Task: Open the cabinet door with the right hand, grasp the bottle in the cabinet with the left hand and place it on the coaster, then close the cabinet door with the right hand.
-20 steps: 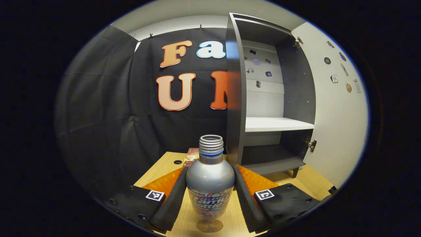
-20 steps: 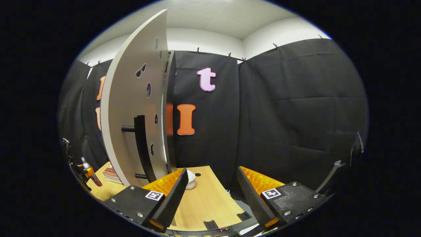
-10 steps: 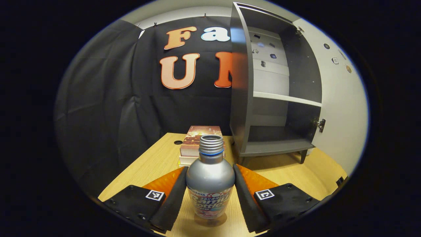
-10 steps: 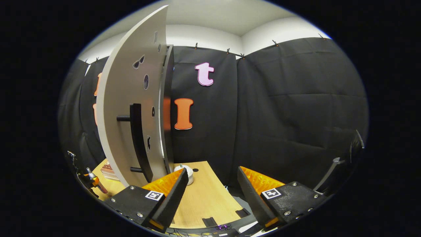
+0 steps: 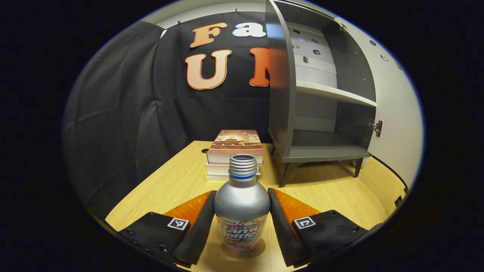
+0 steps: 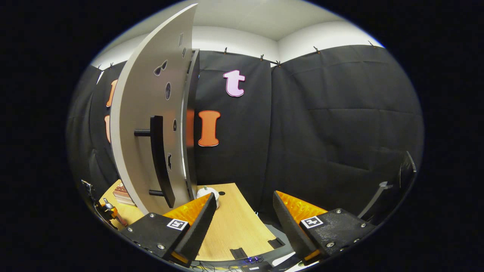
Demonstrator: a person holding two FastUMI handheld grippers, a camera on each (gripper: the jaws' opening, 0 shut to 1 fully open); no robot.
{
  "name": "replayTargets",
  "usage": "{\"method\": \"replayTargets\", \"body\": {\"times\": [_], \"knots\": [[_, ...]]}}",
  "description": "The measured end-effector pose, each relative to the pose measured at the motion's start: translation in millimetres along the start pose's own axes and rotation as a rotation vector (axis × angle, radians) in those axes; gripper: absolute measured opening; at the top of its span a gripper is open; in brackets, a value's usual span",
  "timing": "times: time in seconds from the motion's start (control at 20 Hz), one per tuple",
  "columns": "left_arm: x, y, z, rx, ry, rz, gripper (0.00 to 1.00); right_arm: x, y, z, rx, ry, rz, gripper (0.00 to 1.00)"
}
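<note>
jaws, left: clamped on the bottle (image 5: pixel 242 206), one finger pressed to each side of its body, in my left gripper (image 5: pixel 242 223). jaws, right: apart, nothing between them, on my right gripper (image 6: pixel 244 223).

bottle: silver, upright, no cap on the threaded neck; its base sits at or just above a round brown patch on the table (image 5: pixel 177 185), which i take to be the coaster (image 5: pixel 261 252). whether base and patch touch, i cannot tell.

books (image 5: pixel 233 153): a small stack just beyond the bottle.

cabinet (image 5: pixel 321 98): farther back on the right, standing on short legs, nothing on the shelf or floor of it that i can see.

door (image 6: pixel 151 121): swung wide open, dark bar handle (image 6: pixel 159 158) near my right gripper, to its left.

step in hand, as i judge it: setting the bottle down. to do it well, i would keep the bottle plumb, lower it straight until the base rests flat and centred on the coaster, then part the fingers evenly so neither side drags it over. draw back low and level, clear of the neck. right gripper waits for the handle.
</note>
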State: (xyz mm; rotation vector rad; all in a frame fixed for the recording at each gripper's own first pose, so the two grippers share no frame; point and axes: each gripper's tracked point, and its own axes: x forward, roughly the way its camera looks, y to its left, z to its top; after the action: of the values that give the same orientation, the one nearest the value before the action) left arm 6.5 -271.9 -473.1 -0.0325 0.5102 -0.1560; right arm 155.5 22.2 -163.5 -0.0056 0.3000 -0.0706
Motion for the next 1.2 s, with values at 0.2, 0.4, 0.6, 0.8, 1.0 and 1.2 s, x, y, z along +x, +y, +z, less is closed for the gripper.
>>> {"method": "replayTargets", "body": {"times": [0.2, 0.4, 0.6, 0.8, 1.0, 1.2], "knots": [[0.1, 2.6, -12.4, -0.042, 0.019, 0.006, 0.86, -2.4, -3.9, -1.3, -0.006, 0.006, -0.016, 0.98], [-0.1, 2.8, -13.3, -0.056, 0.014, 0.003, 0.87, -0.7, -2.5, -2.8, -0.009, 0.014, -0.013, 0.93], [-4.6, 5.7, -18.4, -0.045, 0.052, 0.022, 0.87, 0.5, 0.8, -3.8, -0.006, 0.012, 0.002, 0.98], [-19.2, 6.5, -15.6, -0.043, 0.064, 0.024, 0.88, 2.8, 0.5, -8.0, -0.004, 0.022, 0.006, 0.98], [-23.7, 8.4, -4.4, -0.018, 0.044, 0.039, 0.97, 3.3, 3.1, -13.2, -0.002, 0.033, 0.018, 0.98], [-32.7, 4.4, 10.6, -0.009, 0.018, 0.038, 0.98, 3.7, 3.3, -14.6, -0.007, 0.034, 0.024, 0.98]]}}
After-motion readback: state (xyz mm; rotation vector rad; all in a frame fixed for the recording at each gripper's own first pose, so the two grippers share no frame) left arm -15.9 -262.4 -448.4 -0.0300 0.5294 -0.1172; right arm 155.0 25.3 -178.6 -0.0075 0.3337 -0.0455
